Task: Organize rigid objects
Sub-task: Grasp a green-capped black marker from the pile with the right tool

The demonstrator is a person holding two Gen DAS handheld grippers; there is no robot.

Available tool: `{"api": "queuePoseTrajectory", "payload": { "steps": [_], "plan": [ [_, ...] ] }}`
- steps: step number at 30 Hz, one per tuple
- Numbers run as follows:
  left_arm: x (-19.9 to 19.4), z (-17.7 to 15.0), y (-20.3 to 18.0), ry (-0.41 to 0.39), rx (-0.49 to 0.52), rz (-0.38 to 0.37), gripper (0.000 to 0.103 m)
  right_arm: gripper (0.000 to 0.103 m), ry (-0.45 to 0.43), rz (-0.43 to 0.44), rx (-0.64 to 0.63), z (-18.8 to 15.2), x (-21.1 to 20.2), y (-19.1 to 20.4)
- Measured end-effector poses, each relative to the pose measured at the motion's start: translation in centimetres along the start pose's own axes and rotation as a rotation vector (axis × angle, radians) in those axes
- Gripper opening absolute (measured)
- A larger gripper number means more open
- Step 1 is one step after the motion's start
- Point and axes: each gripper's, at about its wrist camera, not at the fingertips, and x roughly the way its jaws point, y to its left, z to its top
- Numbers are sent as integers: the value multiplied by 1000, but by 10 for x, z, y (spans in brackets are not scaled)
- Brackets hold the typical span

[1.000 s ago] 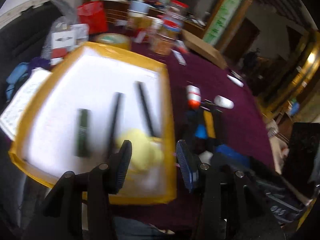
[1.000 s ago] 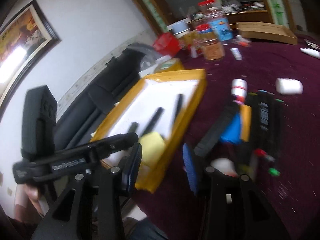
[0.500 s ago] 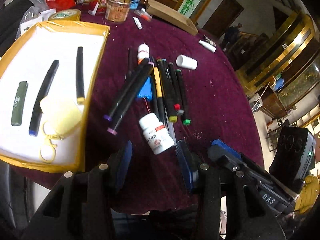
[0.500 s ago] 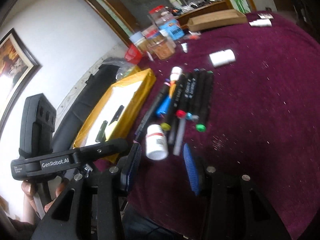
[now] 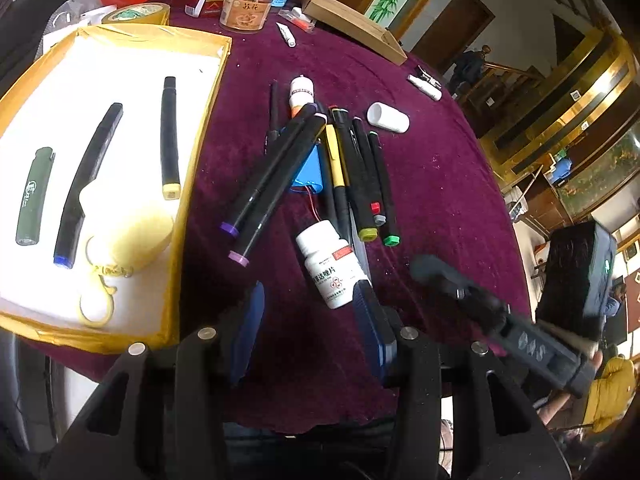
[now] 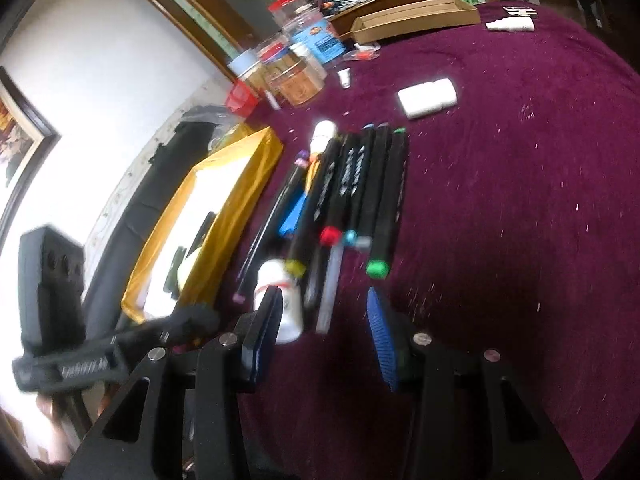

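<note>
Both left tongs (image 5: 308, 320) and right tongs (image 6: 322, 328) are gaping wide, holding nothing. A white pill bottle (image 5: 332, 264) is lying just ahead on the maroon bench (image 5: 440, 184), beside bunched markers (image 5: 360, 176); the yellow tray (image 5: 196, 152) is sitting left.

Cluttered room, dark maroon velvet tablecloth (image 5: 432, 200) underfoot of everything.
White plaster wall (image 6: 100, 92) carries a dark-framed picture (image 6: 18, 128); a brown wooden door (image 5: 452, 28) stands beyond gold-trimmed railings (image 5: 560, 120).
</note>
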Motion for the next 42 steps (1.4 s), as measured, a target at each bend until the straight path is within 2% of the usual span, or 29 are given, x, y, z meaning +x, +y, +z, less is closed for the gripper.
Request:
{"api": "queuePoseTrajectory", "payload": {
  "steps": [9, 13, 18, 22, 24, 31, 38, 42],
  "plan": [
    [0, 11, -1, 11, 39, 20, 44, 30, 10, -184, -2, 47, 32, -5],
    [-2, 16, -9, -1, 66, 15, 44, 26, 80, -210, -4, 51, 56, -8],
    [-1, 14, -13, 1, 76, 1, 44, 25, 65, -285, -64, 53, 60, 2],
    [-2, 12, -13, 5, 74, 1, 44, 20, 68, -270, -61, 49, 50, -2],
    [-6, 11, -12, -9, 73, -1, 44, 14, 67, -252, -32, 44, 42, -9],
    [-10, 7, -13, -18, 73, 14, 44, 14, 69, -245, -7, 27, 26, -21],
    [-11, 4, -8, -21, 63, 23, 44, 15, 49, -321, -63, 38, 44, -6],
    [-11, 5, -5, -22, 53, 24, 44, 13, 60, -336, -102, 35, 41, -5]
  ]
}}
